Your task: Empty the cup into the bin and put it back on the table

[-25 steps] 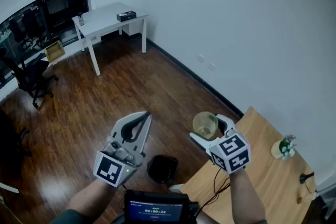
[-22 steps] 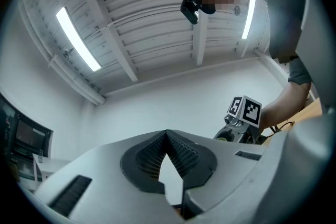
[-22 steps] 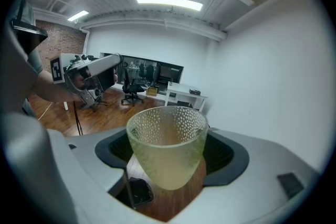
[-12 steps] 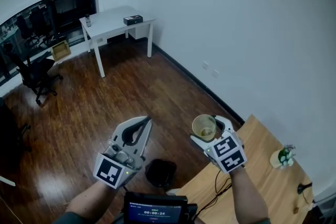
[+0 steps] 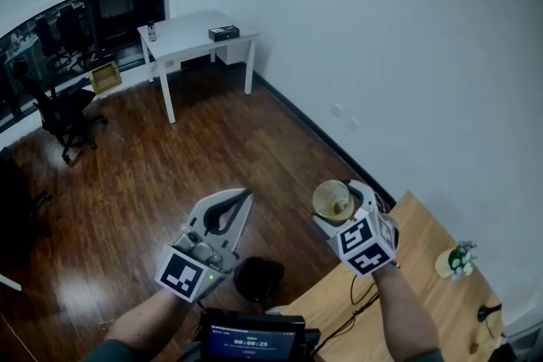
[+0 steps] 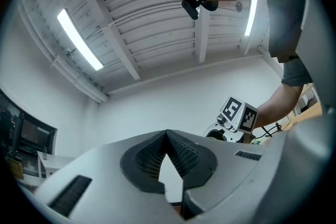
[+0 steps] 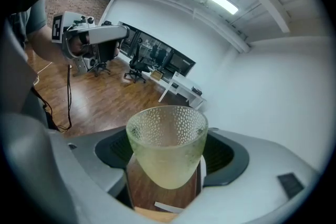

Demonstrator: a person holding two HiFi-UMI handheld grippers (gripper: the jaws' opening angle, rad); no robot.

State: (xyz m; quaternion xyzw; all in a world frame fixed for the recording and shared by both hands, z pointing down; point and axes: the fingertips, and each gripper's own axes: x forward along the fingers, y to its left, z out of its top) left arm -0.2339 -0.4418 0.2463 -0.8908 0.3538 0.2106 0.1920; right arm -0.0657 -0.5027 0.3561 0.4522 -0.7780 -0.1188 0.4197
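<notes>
The left forearm (image 5: pixel 140 325) and right forearm (image 5: pixel 400 320) reach up from the lower edge of the head view, wrists behind the marker cubes. The right tongs (image 5: pixel 338 201), tilted upward just off the edge of the wooden tabletop (image 5: pixel 424 284), are clamped on a dimpled, translucent cup (image 5: pixel 331 201). They grip its lower body, and its mouth faces the head camera.

The left tongs (image 5: pixel 241 199) point up and forward to the left of the right tongs and well apart from them. Their ribbed pads are pressed together at the tips with nothing between.

Below and between the two tongs, on the wood floor (image 5: pixel 170 174), sits the black bin (image 5: pixel 261 277) — its near rim cut off by a screen (image 5: pixel 251 340) at the frame's bottom. What lies inside the cup is hard to make out — the right gripper view shows only its cloudy wall. Behind the right tongs, past the forearm, a small plant (image 5: pixel 459 259) stands on the tabletop.
</notes>
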